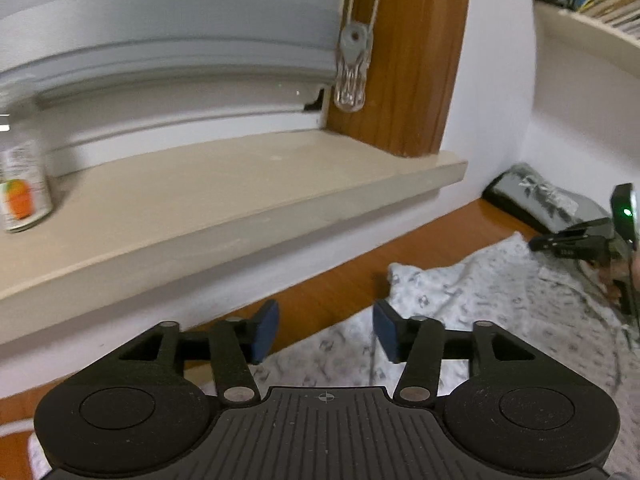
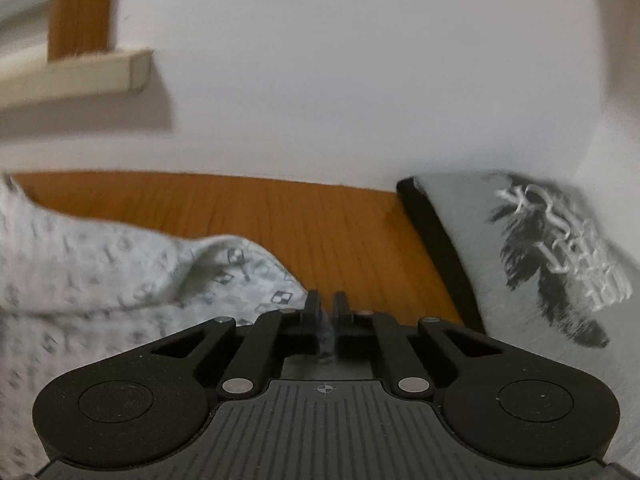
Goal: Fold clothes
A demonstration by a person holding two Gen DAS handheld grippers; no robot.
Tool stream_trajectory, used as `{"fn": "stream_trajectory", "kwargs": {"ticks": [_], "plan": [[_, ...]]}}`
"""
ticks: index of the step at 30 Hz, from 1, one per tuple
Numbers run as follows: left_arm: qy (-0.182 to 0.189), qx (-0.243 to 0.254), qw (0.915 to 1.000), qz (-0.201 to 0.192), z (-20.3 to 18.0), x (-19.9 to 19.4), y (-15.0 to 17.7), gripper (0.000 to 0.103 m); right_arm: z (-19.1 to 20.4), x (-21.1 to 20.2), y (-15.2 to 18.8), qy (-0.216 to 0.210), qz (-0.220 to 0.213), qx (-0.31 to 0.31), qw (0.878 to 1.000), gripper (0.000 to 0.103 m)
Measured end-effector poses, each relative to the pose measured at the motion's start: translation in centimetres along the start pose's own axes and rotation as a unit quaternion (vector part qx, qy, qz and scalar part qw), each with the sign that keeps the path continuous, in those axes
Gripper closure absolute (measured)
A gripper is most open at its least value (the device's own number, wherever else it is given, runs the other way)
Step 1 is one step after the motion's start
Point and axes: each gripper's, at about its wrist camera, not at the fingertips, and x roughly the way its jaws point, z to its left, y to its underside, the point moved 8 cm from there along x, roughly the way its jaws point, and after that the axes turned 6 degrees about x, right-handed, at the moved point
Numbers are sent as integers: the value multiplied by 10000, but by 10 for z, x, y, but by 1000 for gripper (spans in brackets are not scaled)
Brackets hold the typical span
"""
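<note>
A white garment with a small dark print (image 1: pixel 480 300) lies rumpled on the wooden table (image 1: pixel 320 300). My left gripper (image 1: pixel 326 334) is open above its near edge, blue pads apart with nothing between them. In the right wrist view the same garment (image 2: pixel 120 272) spreads to the left, and my right gripper (image 2: pixel 326 312) is shut on a pinch of its edge. The right gripper (image 1: pixel 580 244) also shows at the far right of the left wrist view, over the cloth.
A folded grey shirt with a dark palm print (image 2: pixel 540 252) lies at the table's back right against the white wall. A beige windowsill (image 1: pixel 224 200) juts out above the table with a small bottle (image 1: pixel 22 188) on it. A blind-cord weight (image 1: pixel 352 68) hangs by the wooden frame.
</note>
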Motion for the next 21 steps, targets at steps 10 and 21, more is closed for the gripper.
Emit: {"fn": "stream_trajectory", "kwargs": {"ticks": [10, 21], "plan": [[-212, -25, 9998, 33, 10, -76, 43, 39, 82, -60, -8, -1364, -388, -229, 9896, 62], [-396, -366, 9983, 240, 9, -133, 122, 45, 280, -109, 1, -3242, -41, -820, 9424, 55]]}}
